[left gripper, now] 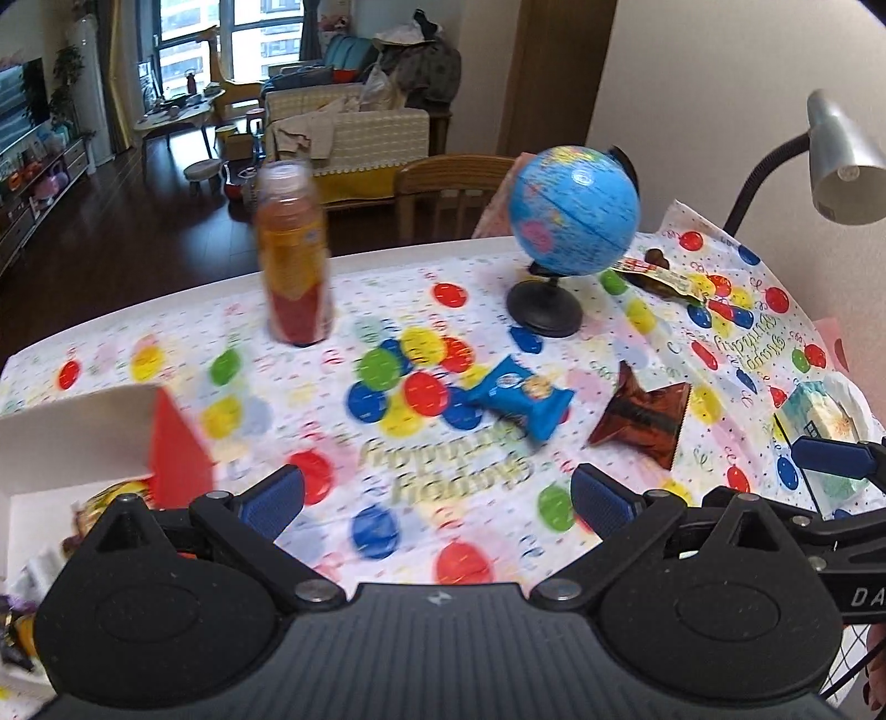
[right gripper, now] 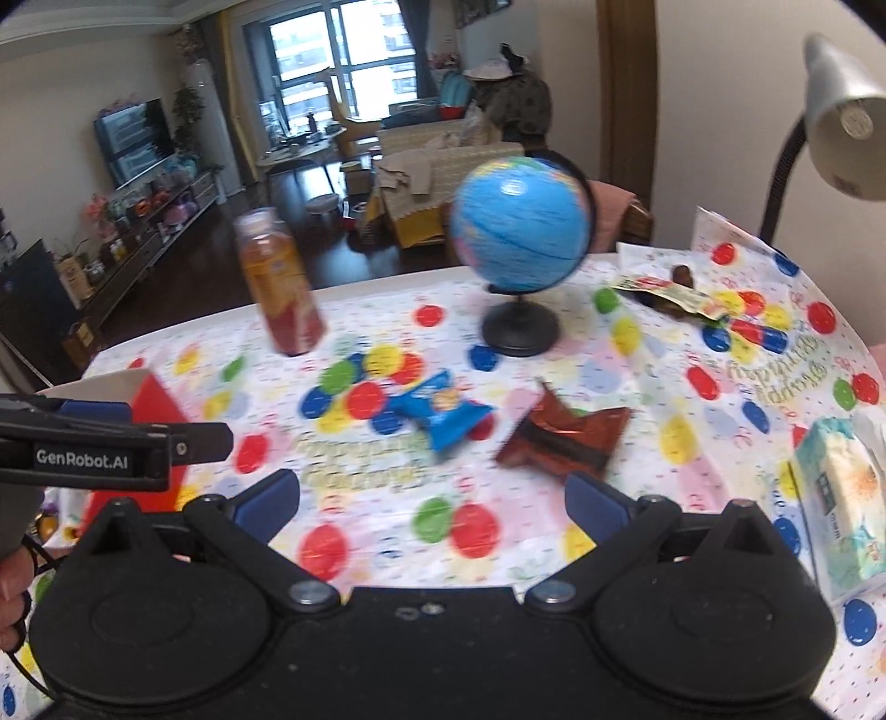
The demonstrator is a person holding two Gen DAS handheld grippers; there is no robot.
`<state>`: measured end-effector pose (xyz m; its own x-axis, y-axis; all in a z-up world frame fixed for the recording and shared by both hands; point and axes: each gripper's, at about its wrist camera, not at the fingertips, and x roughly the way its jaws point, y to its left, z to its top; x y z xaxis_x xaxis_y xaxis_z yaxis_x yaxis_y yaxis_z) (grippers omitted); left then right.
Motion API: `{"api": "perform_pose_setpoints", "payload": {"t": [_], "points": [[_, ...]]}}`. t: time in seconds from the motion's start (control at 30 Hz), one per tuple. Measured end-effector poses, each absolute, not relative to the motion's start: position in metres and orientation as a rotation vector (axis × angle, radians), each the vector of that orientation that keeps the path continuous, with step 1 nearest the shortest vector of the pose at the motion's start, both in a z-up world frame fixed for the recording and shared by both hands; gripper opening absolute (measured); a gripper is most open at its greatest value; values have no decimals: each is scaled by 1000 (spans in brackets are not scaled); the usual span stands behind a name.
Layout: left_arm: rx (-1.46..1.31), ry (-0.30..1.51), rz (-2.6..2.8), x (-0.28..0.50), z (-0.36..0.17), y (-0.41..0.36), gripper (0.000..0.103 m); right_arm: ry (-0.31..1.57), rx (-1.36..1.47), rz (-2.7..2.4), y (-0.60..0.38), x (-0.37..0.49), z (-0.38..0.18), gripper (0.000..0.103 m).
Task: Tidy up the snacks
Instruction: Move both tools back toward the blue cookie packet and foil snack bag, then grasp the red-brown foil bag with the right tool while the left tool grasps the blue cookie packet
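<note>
Both our grippers, left (left gripper: 437,493) and right (right gripper: 432,493), hover with fingers spread and empty, and the blue snack packet (left gripper: 520,397) lies on the counter (left gripper: 387,266) straight ahead, long axis slanting rightward, roughly equally near both.

Soft daylight enters from the large window (left gripper: 232,39) at the upper left of both views and lights the room evenly, moderately bright, with the glass itself washed pale. Shadows on the tablecloth (left gripper: 498,310) are faint and diffuse. Motion blur smears both pictures: the bottle (left gripper: 293,249) and globe (right gripper: 520,227) have soft, doubled outlines, and the cloth's printed lettering is hard to read. Fisheye distortion bows the table's far edge and darkens the frame corners. The lamp (right gripper: 841,122) at upper right looks unlit.
</note>
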<state>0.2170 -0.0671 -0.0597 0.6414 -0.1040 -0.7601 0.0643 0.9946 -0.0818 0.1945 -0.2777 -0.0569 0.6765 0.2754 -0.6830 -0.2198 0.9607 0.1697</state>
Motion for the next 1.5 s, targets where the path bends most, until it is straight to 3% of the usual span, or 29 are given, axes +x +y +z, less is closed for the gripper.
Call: {"api": "perform_pose_setpoints", "payload": {"t": [0.53,1.03,1.23,1.4,1.5], "points": [[-26,964,-95,316,-117,-131,102,869,149,222,-348,281,-115,99],[-232,1160,14,408,-176,-130,102,909,156,238,-349,338,-161,99],[-264,1212,45,428,-196,-129,90,937,174,216,-345,352,-179,101],[-265,1210,41,432,-202,-134,86,962,188,217,-342,357,-193,100],[-242,1196,38,430,-202,-137,80,971,215,226,-341,357,-197,92]]}}
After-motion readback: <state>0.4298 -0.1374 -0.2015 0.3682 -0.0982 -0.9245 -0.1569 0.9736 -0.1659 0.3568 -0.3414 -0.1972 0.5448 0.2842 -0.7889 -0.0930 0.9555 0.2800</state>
